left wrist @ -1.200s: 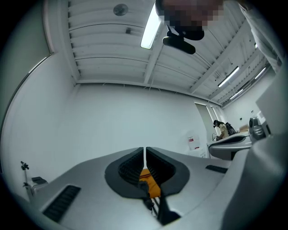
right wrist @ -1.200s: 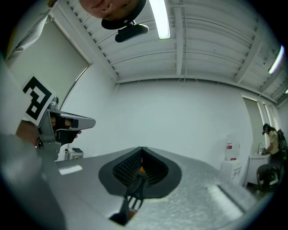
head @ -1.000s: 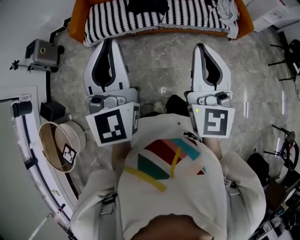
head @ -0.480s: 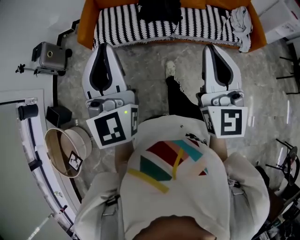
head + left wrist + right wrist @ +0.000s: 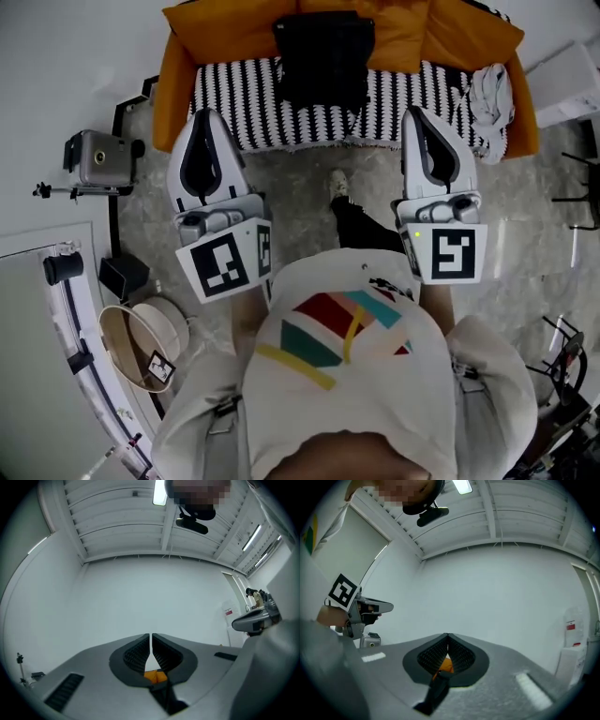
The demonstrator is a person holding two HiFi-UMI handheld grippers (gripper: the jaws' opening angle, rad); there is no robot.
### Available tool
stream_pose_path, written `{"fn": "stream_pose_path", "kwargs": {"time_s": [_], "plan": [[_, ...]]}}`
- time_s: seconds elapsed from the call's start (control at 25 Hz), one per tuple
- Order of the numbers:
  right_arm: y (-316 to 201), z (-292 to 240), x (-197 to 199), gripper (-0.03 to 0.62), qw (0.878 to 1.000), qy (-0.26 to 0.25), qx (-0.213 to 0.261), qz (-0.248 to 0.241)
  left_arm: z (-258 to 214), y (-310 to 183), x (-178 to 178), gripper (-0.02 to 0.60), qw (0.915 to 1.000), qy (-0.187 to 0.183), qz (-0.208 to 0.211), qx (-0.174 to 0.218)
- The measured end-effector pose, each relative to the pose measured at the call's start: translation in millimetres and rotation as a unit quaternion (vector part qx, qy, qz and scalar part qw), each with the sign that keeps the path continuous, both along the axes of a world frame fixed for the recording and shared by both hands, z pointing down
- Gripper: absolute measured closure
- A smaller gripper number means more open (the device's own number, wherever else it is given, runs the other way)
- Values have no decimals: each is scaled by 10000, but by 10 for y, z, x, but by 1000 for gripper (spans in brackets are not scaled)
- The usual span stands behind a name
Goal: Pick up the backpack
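both grippers have advanced toward the orange sofa; the black fabric backpack lies ahead, untouched, left gripper and right gripper clenched empty

No words, brand names or numbers can be read anywhere. The only signs are black-and-white square code markers: one on the rear of the left gripper, one on the right gripper, and a small one on a tag in the round bin. A red-and-white wall label is too small to read.
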State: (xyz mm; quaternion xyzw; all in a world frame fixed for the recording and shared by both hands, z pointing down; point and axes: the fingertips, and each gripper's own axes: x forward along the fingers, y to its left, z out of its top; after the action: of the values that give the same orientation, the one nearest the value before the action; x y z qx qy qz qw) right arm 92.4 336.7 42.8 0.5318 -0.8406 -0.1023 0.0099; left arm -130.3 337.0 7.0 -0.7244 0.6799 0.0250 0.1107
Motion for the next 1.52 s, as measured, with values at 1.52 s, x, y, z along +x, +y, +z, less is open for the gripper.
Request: {"fn": "stream_pose_path", "kwargs": {"time_s": [1.52], "plan": [[-3154, -156, -229, 589, 9942, 204, -127, 1052, -83, -3569, -154, 554, 9958, 221, 883, -127]]}}
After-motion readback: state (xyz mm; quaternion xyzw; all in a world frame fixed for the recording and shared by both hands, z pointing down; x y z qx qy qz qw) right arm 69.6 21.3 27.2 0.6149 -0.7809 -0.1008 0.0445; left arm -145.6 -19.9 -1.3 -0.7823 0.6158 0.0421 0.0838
